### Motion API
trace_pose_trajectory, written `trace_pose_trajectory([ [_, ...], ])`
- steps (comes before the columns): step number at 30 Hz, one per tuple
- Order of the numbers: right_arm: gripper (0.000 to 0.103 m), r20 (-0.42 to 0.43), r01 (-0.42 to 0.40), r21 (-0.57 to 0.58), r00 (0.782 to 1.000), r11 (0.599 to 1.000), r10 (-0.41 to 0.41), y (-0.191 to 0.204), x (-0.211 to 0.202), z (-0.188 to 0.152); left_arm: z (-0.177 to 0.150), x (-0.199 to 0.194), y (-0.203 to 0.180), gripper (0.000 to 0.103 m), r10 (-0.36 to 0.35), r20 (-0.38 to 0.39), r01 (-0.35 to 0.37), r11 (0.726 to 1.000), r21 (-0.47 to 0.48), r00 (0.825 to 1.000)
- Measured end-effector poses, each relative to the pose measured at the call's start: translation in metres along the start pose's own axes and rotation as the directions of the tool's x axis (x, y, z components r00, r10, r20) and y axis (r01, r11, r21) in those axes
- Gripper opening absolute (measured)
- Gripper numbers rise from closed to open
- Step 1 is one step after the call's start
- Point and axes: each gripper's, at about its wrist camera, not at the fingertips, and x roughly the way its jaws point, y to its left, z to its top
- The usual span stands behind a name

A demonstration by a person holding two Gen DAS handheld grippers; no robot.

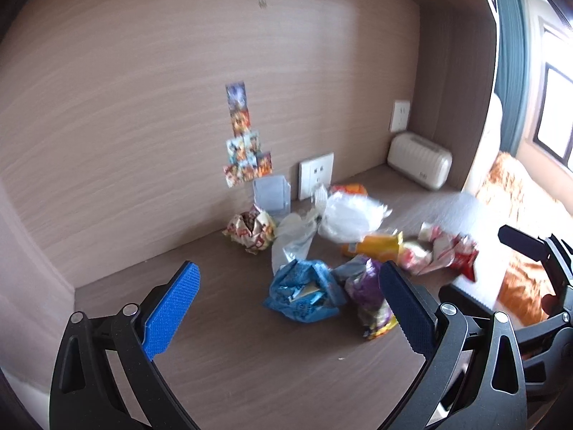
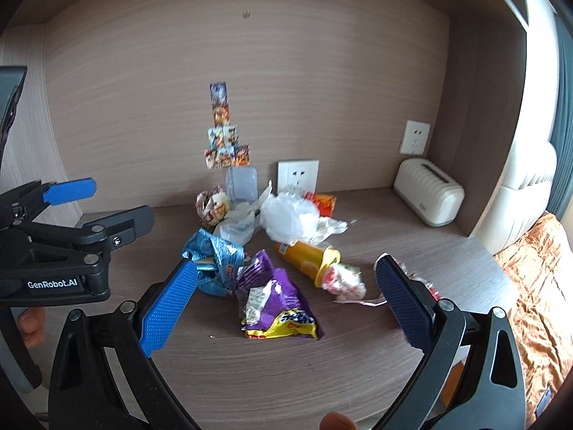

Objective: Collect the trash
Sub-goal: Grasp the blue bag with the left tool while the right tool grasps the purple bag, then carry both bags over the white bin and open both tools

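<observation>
A heap of trash lies on the wooden desk: a blue wrapper, a purple and yellow snack bag, an orange cup, a white plastic bag, a red and white wrapper and a crumpled printed paper. My left gripper is open and empty, just short of the blue wrapper. My right gripper is open and empty, with the purple bag between its fingers' line.
A cream toaster-shaped box stands at the back right. Two wall sockets, stickers and a clear holder are on the back wall. A bed with an orange cover lies beyond the desk's right edge.
</observation>
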Motion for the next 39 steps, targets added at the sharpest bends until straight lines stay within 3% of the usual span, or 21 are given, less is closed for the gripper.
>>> trace_pose_trajectory([
  [4, 0.1, -0.065, -0.019, 0.017, 0.998, 1.0, 0.02, 0.008, 0.035, -0.015, -0.007, 0.044, 0.011, 0.098, -0.041, -0.071, 0.043, 0.999, 0.026, 0.997],
  [8, 0.1, -0.129, 0.037, -0.019, 0.991, 0.999, -0.039, 0.019, 0.068, -0.031, -0.011, 0.08, 0.017, 0.098, -0.089, -0.125, 0.094, 0.995, 0.035, 0.988],
  [15, 0.1, -0.194, 0.102, -0.02, 0.975, 0.995, -0.104, 0.023, 0.111, -0.046, -0.023, 0.123, 0.002, 0.098, -0.168, -0.176, 0.195, 0.97, 0.146, 0.97],
  [17, 0.1, -0.191, 0.109, 0.004, 0.976, 0.994, -0.106, 0.021, 0.116, -0.046, -0.027, 0.13, -0.002, 0.088, -0.189, -0.194, 0.221, 0.961, 0.165, 0.963],
  [18, 0.099, -0.189, 0.111, 0.024, 0.976, 0.993, -0.105, 0.019, 0.119, -0.047, -0.03, 0.136, -0.004, 0.072, -0.202, -0.21, 0.241, 0.954, 0.177, 0.956],
  [20, 0.087, -0.203, 0.101, 0.044, 0.975, 0.994, -0.09, 0.018, 0.121, -0.046, -0.033, 0.14, -0.006, 0.07, -0.218, -0.213, 0.259, 0.948, 0.187, 0.952],
  [21, 0.07, -0.209, 0.098, 0.049, 0.974, 0.994, -0.086, 0.017, 0.122, -0.046, -0.034, 0.14, -0.006, 0.068, -0.232, -0.206, 0.272, 0.943, 0.191, 0.951],
  [22, 0.062, -0.225, 0.091, 0.053, 0.971, 0.994, -0.077, 0.016, 0.122, -0.047, -0.034, 0.139, -0.006, 0.067, -0.237, -0.203, 0.276, 0.941, 0.196, 0.95],
  [24, 0.057, -0.226, 0.094, 0.067, 0.971, 0.993, -0.077, 0.015, 0.117, -0.046, -0.034, 0.137, -0.004, 0.066, -0.248, -0.199, 0.286, 0.939, 0.19, 0.948],
  [32, 0.057, -0.164, 0.138, 0.112, 0.979, 0.984, -0.118, 0.008, 0.062, -0.035, -0.029, 0.105, 0.01, 0.066, -0.252, -0.183, 0.281, 0.946, 0.161, 0.95],
  [35, 0.057, -0.131, 0.151, 0.155, 0.983, 0.976, -0.132, -0.006, 0.033, -0.034, -0.025, 0.082, -0.004, 0.066, -0.267, -0.159, 0.295, 0.936, 0.192, 0.951],
  [39, 0.057, -0.106, 0.191, 0.233, 0.98, 0.953, -0.171, -0.037, -0.01, -0.043, -0.023, 0.054, -0.039, 0.066, -0.33, -0.138, 0.355, 0.905, 0.237, 0.934],
])
